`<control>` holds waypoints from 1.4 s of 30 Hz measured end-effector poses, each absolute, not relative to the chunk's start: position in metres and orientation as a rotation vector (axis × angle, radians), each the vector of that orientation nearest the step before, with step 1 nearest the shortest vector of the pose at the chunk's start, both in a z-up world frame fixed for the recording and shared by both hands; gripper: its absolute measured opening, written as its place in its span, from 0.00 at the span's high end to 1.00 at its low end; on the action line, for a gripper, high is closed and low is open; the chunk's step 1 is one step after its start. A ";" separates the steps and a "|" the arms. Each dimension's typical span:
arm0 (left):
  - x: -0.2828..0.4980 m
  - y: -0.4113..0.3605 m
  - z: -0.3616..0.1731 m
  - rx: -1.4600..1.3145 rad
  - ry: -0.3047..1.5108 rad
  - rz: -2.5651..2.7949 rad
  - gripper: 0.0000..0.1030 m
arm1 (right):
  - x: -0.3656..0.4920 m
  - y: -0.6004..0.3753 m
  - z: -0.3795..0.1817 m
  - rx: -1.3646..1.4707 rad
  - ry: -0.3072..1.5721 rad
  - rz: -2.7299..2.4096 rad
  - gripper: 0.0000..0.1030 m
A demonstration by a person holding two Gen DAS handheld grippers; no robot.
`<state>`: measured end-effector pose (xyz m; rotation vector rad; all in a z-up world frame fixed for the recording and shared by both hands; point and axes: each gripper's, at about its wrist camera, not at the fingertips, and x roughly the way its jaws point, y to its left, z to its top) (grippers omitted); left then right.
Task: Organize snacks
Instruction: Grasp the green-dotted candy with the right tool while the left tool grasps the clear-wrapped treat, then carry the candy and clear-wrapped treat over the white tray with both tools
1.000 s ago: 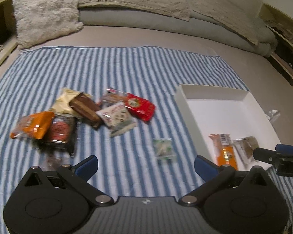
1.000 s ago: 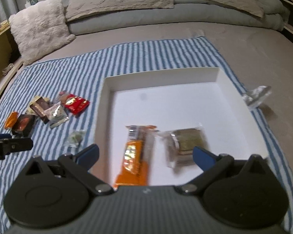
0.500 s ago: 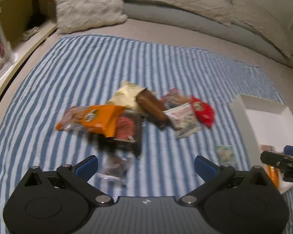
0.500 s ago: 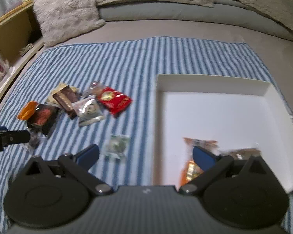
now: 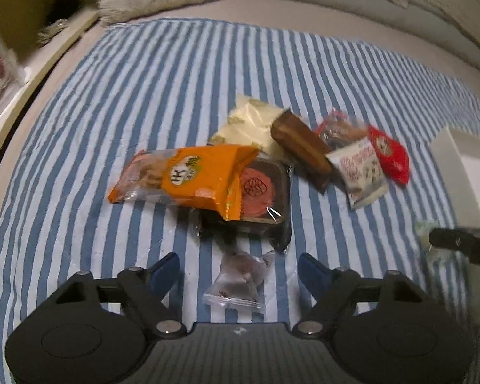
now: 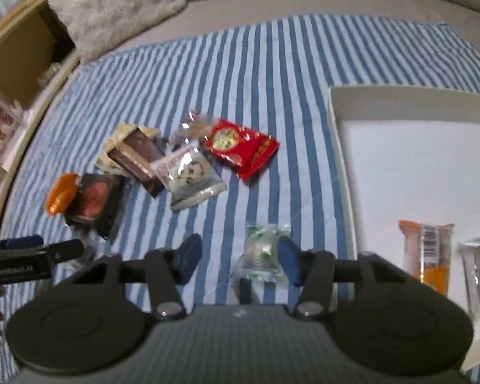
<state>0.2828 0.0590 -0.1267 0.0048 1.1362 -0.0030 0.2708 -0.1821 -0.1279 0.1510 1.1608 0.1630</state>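
Left wrist view: left gripper (image 5: 238, 267) straddles a small clear-wrapped snack (image 5: 238, 283) near the striped cloth's (image 5: 176, 73) near edge, jaws closing, pads not yet touching; pick step, needs closing on.

Right wrist view: right gripper (image 6: 236, 254) jaws closing around a green-white candy packet (image 6: 261, 249), right pad beside it, just left of the white box (image 6: 342, 172); grasp, then carry into box.

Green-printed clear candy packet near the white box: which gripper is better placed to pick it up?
Right. The right gripper is closing around the green-printed candy packet; the left gripper straddles the clear brown-sweet packet.
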 end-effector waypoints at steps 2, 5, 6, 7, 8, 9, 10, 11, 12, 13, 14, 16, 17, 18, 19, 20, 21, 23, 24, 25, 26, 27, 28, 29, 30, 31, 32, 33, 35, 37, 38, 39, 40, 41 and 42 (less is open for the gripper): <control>0.286 0.055 -0.131 0.033 1.152 -0.023 0.28 | 0.276 -0.180 -0.137 0.135 1.187 0.147 0.45; 0.289 0.052 -0.135 0.055 1.170 -0.047 0.38 | 0.282 -0.181 -0.148 0.112 1.222 0.116 0.45; 0.290 0.051 -0.137 0.060 1.175 -0.052 0.45 | 0.282 -0.181 -0.150 0.105 1.220 0.119 0.48; 0.291 0.049 -0.138 0.068 1.178 -0.058 0.50 | 0.283 -0.180 -0.151 0.095 1.218 0.119 0.48; 0.292 0.048 -0.138 0.076 1.182 -0.064 0.51 | 0.284 -0.178 -0.151 0.086 1.216 0.122 0.48; 0.293 0.046 -0.138 0.086 1.190 -0.076 0.52 | 0.284 -0.176 -0.151 0.072 1.216 0.127 0.48; 0.294 0.045 -0.139 0.098 1.193 -0.082 0.52 | 0.286 -0.175 -0.152 0.052 1.216 0.133 0.49; 0.294 0.043 -0.140 0.112 1.198 -0.087 0.52 | 0.286 -0.173 -0.152 0.029 1.218 0.137 0.51; 0.294 0.042 -0.140 0.121 1.202 -0.090 0.53 | 0.285 -0.171 -0.153 0.013 1.223 0.147 0.57; 0.294 0.041 -0.141 0.131 1.206 -0.092 0.58 | 0.285 -0.170 -0.154 0.017 1.236 0.160 0.61; 0.294 0.040 -0.142 0.143 1.211 -0.089 0.62 | 0.287 -0.170 -0.156 0.021 1.245 0.168 0.62; 0.293 0.040 -0.142 0.159 1.214 -0.089 0.68 | 0.286 -0.168 -0.157 -0.001 1.245 0.173 0.63; 0.291 0.039 -0.141 0.164 1.211 -0.092 0.69 | 0.286 -0.168 -0.157 -0.004 1.241 0.173 0.63; 0.290 0.038 -0.140 0.169 1.205 -0.094 0.69 | 0.285 -0.167 -0.155 -0.008 1.233 0.175 0.64; 0.290 0.038 -0.138 0.171 1.199 -0.096 0.70 | 0.284 -0.167 -0.153 -0.012 1.226 0.178 0.64; 0.289 0.038 -0.135 0.168 1.188 -0.097 0.70 | 0.283 -0.166 -0.152 -0.014 1.217 0.182 0.64; 0.288 0.037 -0.133 0.163 1.179 -0.097 0.70 | 0.282 -0.167 -0.149 -0.012 1.209 0.185 0.64; 0.284 0.037 -0.124 0.155 1.153 -0.093 0.70 | 0.280 -0.170 -0.143 -0.004 1.191 0.188 0.64; 0.282 0.036 -0.119 0.149 1.137 -0.092 0.70 | 0.278 -0.171 -0.138 -0.002 1.177 0.187 0.64; 0.281 0.035 -0.113 0.139 1.122 -0.092 0.70 | 0.276 -0.173 -0.134 0.000 1.161 0.184 0.64; 0.278 0.034 -0.107 0.128 1.101 -0.095 0.70 | 0.273 -0.176 -0.127 -0.001 1.136 0.178 0.64; 0.276 0.032 -0.103 0.117 1.084 -0.097 0.70 | 0.271 -0.178 -0.121 -0.007 1.115 0.175 0.64; 0.274 0.030 -0.097 0.105 1.066 -0.100 0.70 | 0.268 -0.180 -0.116 -0.008 1.094 0.175 0.65; 0.271 0.028 -0.091 0.093 1.043 -0.108 0.70 | 0.264 -0.183 -0.110 -0.002 1.076 0.177 0.65; 0.268 0.024 -0.087 0.085 1.026 -0.114 0.70 | 0.261 -0.185 -0.104 0.008 1.061 0.181 0.65; 0.266 0.021 -0.083 0.078 1.013 -0.117 0.70 | 0.257 -0.188 -0.099 0.015 1.049 0.186 0.65; 0.264 0.017 -0.079 0.071 1.000 -0.120 0.70 | 0.253 -0.191 -0.094 0.016 1.035 0.188 0.65; 0.263 0.013 -0.075 0.063 0.986 -0.123 0.70 | 0.248 -0.193 -0.088 0.016 1.016 0.190 0.65; 0.259 0.005 -0.069 0.045 0.959 -0.132 0.70 | 0.240 -0.201 -0.077 0.025 0.988 0.194 0.65; 0.256 -0.004 -0.064 0.028 0.937 -0.142 0.70 | 0.233 -0.210 -0.071 0.030 0.966 0.194 0.65; 0.254 -0.010 -0.061 0.020 0.926 -0.148 0.70 | 0.229 -0.214 -0.067 0.029 0.956 0.191 0.65; 0.253 -0.014 -0.059 0.014 0.917 -0.152 0.70 | 0.226 -0.219 -0.064 0.032 0.944 0.186 0.65; 0.252 -0.020 -0.057 0.009 0.908 -0.158 0.70 | 0.222 -0.225 -0.061 0.036 0.930 0.177 0.65; 0.250 -0.026 -0.055 0.002 0.898 -0.164 0.70 | 0.221 -0.229 -0.061 0.038 0.922 0.169 0.65; 0.250 -0.031 -0.053 -0.005 0.890 -0.170 0.70 | 0.219 -0.234 -0.060 0.042 0.914 0.158 0.65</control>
